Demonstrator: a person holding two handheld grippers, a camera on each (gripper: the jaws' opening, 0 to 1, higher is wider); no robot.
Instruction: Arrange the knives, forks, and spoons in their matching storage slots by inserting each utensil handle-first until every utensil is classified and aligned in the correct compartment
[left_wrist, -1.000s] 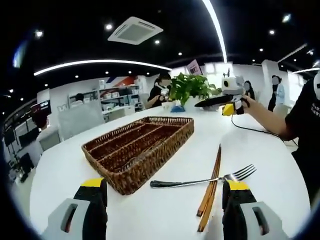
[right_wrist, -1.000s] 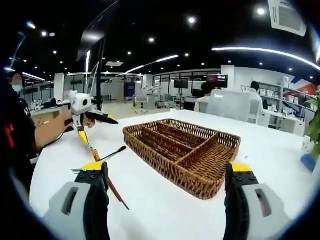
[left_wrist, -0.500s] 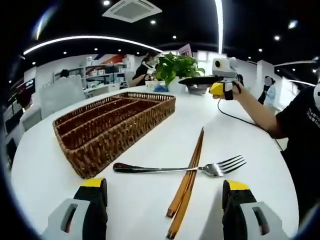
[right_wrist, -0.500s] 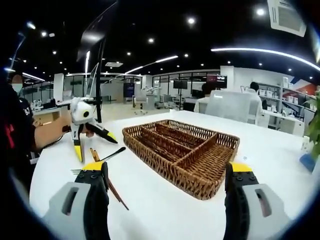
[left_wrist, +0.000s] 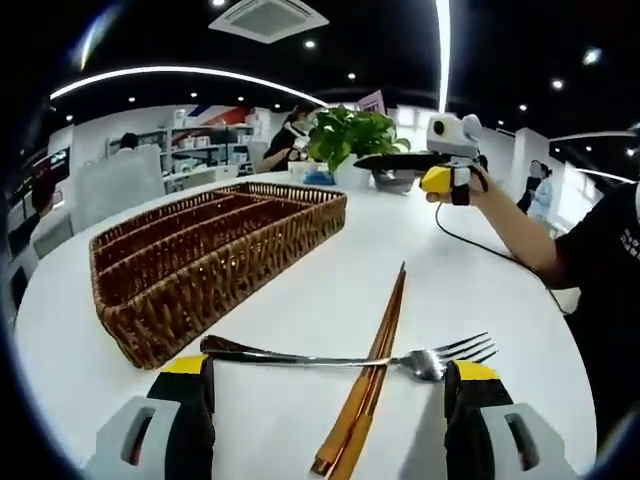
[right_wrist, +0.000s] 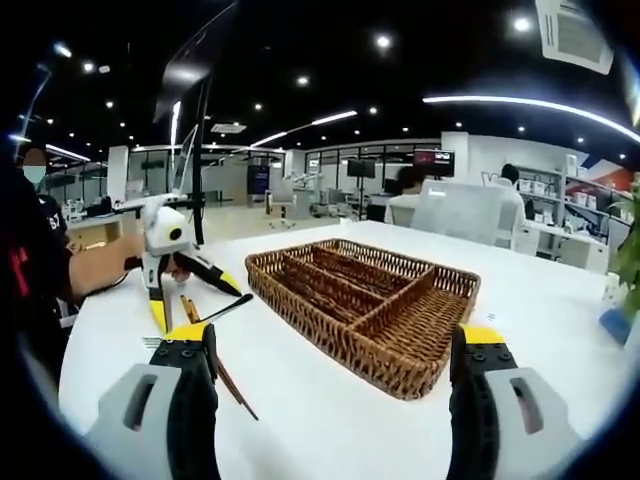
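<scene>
A silver fork (left_wrist: 330, 357) lies crosswise on the white table, handle to the left, just beyond my left gripper (left_wrist: 328, 370), whose jaws stand open with nothing held. Under the fork lie brown chopsticks (left_wrist: 375, 370), pointing away from me. A wicker tray (left_wrist: 230, 275) with long compartments sits to the left. In the right gripper view the same tray (right_wrist: 330, 325) is in front of my open right gripper (right_wrist: 330, 385). There the left gripper (right_wrist: 195, 300) tilts down over the fork handle (right_wrist: 228, 307) and chopsticks (right_wrist: 188, 308). The right gripper (left_wrist: 380, 160) hangs in the air at the far right, in a hand.
A potted plant (left_wrist: 350, 135) stands at the far edge of the round table (left_wrist: 300, 300). A cable runs from the right gripper along a person's arm (left_wrist: 510, 235). Chairs, desks and people fill the room behind. A small blue object (right_wrist: 615, 325) sits near the table edge.
The left gripper has tilted down and come closer to the fork and chopsticks, which now lie right at its jaws. The right gripper has stayed still.
</scene>
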